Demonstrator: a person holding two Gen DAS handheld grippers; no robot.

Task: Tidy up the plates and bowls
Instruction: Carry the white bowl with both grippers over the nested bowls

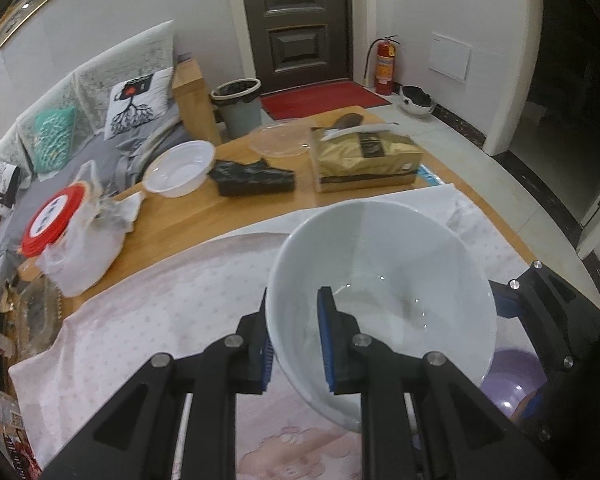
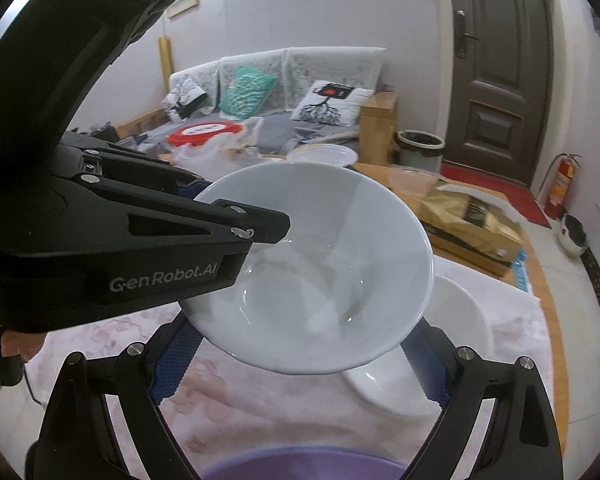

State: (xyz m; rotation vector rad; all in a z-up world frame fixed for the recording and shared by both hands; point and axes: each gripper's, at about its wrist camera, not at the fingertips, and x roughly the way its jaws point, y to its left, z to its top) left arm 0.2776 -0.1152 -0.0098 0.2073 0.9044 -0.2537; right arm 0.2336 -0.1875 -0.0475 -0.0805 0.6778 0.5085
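Observation:
My left gripper (image 1: 296, 344) is shut on the rim of a white ceramic bowl (image 1: 384, 280), one pad inside and one outside, and holds it tilted above the pink cloth. The same bowl (image 2: 320, 264) fills the right wrist view, with the left gripper (image 2: 244, 216) clamped on its left rim. My right gripper (image 2: 296, 360) is open, its fingers spread wide beneath the bowl without gripping it. A second white bowl (image 2: 452, 328) rests on the cloth to the right. A purple basin (image 2: 300, 464) (image 1: 508, 384) lies low beneath the grippers.
On the wooden table (image 1: 204, 216) stand a gold tissue box (image 1: 364, 160), a black packet (image 1: 252, 178), a plastic bowl (image 1: 180, 174), a clear lid (image 1: 280, 136) and a red-lidded bagged container (image 1: 60, 220). A sofa (image 1: 80, 120) lies behind.

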